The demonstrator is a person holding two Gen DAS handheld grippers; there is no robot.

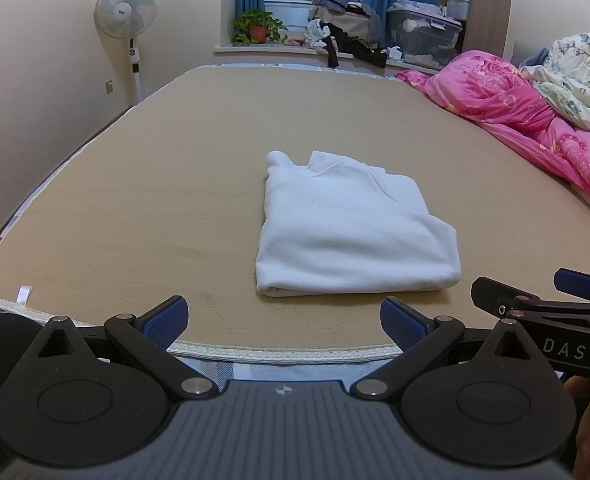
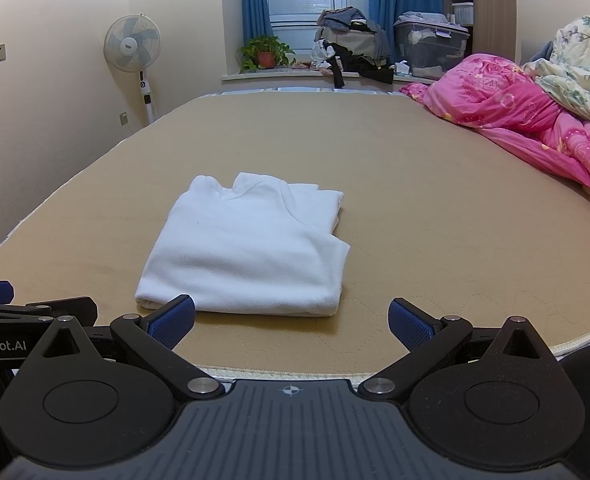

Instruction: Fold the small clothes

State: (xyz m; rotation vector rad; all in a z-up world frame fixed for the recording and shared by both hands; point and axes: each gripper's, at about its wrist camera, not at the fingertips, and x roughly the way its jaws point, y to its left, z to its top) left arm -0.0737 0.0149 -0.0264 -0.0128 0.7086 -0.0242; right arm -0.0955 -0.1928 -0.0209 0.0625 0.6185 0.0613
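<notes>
A white fleece garment [image 1: 347,228] lies folded into a neat rectangle on the tan mattress pad [image 1: 155,200], collar on the far side. It also shows in the right wrist view [image 2: 247,252]. My left gripper [image 1: 283,322] is open and empty, held at the bed's near edge, short of the garment. My right gripper [image 2: 291,324] is open and empty too, just short of the garment's near edge. The right gripper shows in the left wrist view [image 1: 535,292] at the right edge.
A pink quilt [image 1: 535,120] and a floral quilt [image 1: 575,76] are heaped on the bed's right side. A standing fan [image 1: 126,12] is by the left wall. A clothes pile [image 1: 347,28], a potted plant [image 1: 257,26] and a storage bin [image 1: 423,36] line the windowsill.
</notes>
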